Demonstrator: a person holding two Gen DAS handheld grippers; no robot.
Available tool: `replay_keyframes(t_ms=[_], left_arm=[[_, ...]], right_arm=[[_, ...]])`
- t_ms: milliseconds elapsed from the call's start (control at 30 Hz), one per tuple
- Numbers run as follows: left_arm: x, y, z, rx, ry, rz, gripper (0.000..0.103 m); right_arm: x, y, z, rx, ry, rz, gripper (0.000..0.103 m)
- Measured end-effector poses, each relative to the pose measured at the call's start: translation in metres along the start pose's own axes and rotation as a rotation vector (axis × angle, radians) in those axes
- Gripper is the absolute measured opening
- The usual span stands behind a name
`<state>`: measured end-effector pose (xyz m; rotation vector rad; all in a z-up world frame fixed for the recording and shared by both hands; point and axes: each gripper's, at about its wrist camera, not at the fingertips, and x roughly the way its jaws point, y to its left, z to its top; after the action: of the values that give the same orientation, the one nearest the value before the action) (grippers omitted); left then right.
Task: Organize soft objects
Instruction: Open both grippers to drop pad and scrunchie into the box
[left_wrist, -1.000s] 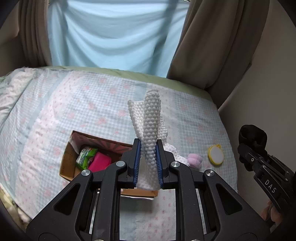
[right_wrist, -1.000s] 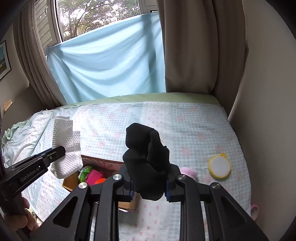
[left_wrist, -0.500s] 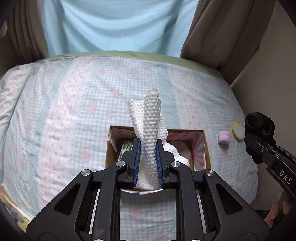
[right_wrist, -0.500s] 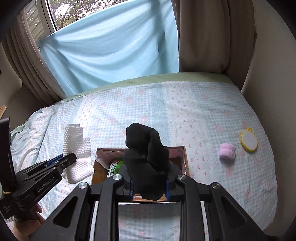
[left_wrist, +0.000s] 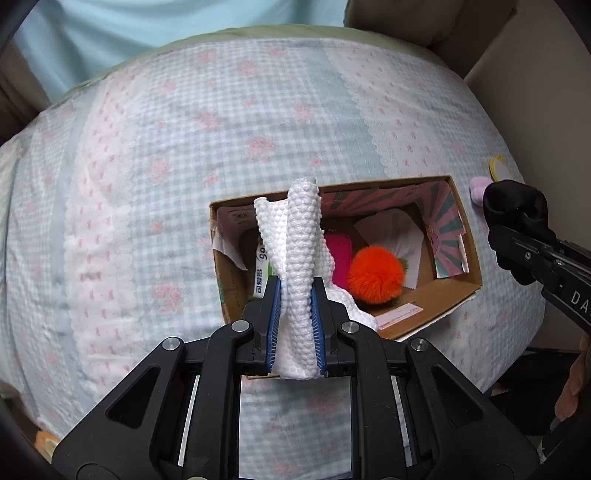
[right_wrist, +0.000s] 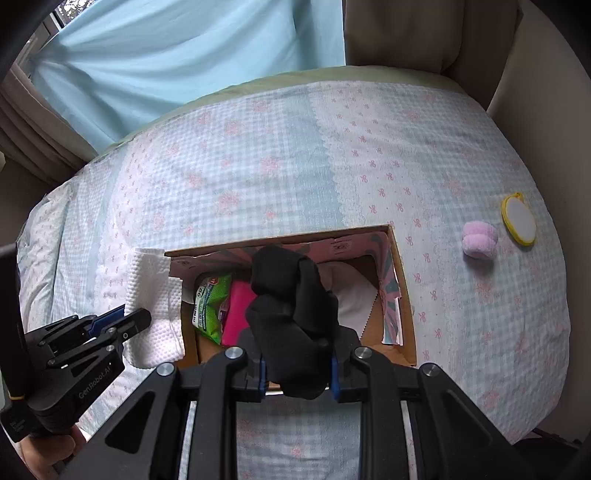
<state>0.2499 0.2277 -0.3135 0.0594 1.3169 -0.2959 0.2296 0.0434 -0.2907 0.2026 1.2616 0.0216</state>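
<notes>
Left gripper (left_wrist: 295, 306) pinches white bumpy cloth (left_wrist: 301, 236). Right gripper (right_wrist: 297, 363) pinches black sock (right_wrist: 291, 306). Both hang over cardboard box (right_wrist: 404, 306), hiding part of inside. Orange pom-pom (left_wrist: 375, 275) peeks out.

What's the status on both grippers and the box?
Left gripper shut on white cloth. Right gripper shut on black cloth. Both over open cardboard box. Nothing blocking.
</notes>
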Motion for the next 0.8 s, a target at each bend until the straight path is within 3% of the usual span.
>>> replay_keyframes(t_ms=[167,400,467,500,533,567,600,633,800], left_arm=[[0.039,-0.021,0.006,0.109,0.097,-0.041,0.014],[0.068,-0.039,0.024,0.215,0.15,-0.056,0.014],[0.067,-0.04,0.026,0.232,0.146,-0.071,0.027],[0.065,-0.041,0.026,0.25,0.133,-0.065,0.063],[0.063,-0.042,0.026,0.269,0.121,-0.045,0.103],[0.06,-0.042,0.026,0.278,0.104,-0.036,0.102],[0.056,-0.041,0.025,0.278,0.082,-0.043,0.103],[0.053,-0.04,0.024,0.276,0.081,-0.045,0.103],[0.055,-0.033,0.014,0.243,0.123,-0.026,0.103]], right_arm=[[0.036,-0.02,0.009,0.063,0.07,-0.008,0.022],[0.071,-0.03,0.019,0.064,0.145,0.005,0.022],[0.075,-0.032,0.022,0.07,0.148,0.012,0.026],[0.077,-0.033,0.023,0.08,0.146,0.024,0.032],[0.079,-0.034,0.023,0.09,0.142,0.045,0.054],[0.08,-0.035,0.024,0.101,0.132,0.059,0.084],[0.079,-0.036,0.024,0.11,0.116,0.064,0.098],[0.078,-0.037,0.023,0.113,0.107,0.066,0.103],[0.076,-0.04,0.018,0.118,0.106,0.06,0.103]])
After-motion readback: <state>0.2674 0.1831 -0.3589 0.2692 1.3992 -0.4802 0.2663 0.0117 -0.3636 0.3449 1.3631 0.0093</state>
